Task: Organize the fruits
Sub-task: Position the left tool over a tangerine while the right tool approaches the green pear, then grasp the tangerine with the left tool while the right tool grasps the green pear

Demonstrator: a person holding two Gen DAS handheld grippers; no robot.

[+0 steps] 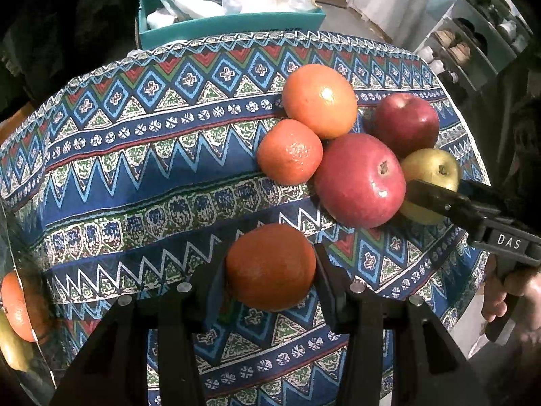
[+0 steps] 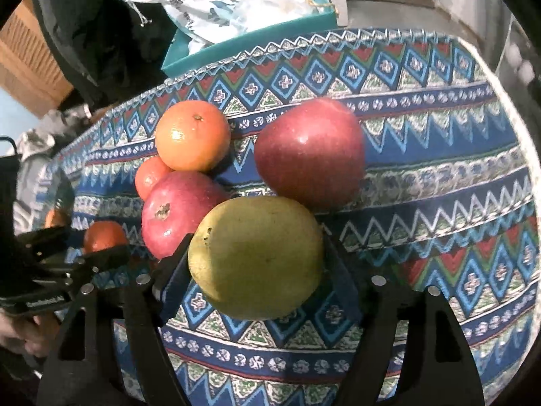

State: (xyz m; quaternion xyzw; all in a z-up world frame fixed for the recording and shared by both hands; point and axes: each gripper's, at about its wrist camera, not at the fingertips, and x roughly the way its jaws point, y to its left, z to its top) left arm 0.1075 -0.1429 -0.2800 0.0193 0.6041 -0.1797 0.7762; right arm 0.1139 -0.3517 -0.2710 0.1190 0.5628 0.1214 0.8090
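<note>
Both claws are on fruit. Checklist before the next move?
1. Left claw grip on its orange: ok. The fingers sit against both sides.
2. Right claw grip on the yellow-green fruit: cannot tell. The fingers flank it, but whether they press on it is unclear.
3. Room around that fruit: not ok. The pink-red apple sits against it by one finger, and the dark red apple is just behind.
4. Container to sort into: cannot tell. No bowl or tray is in view, and the teal box is stuffed with bags.
5. Set-down space: ok. The patterned cloth is bare beside the pile.
</note>
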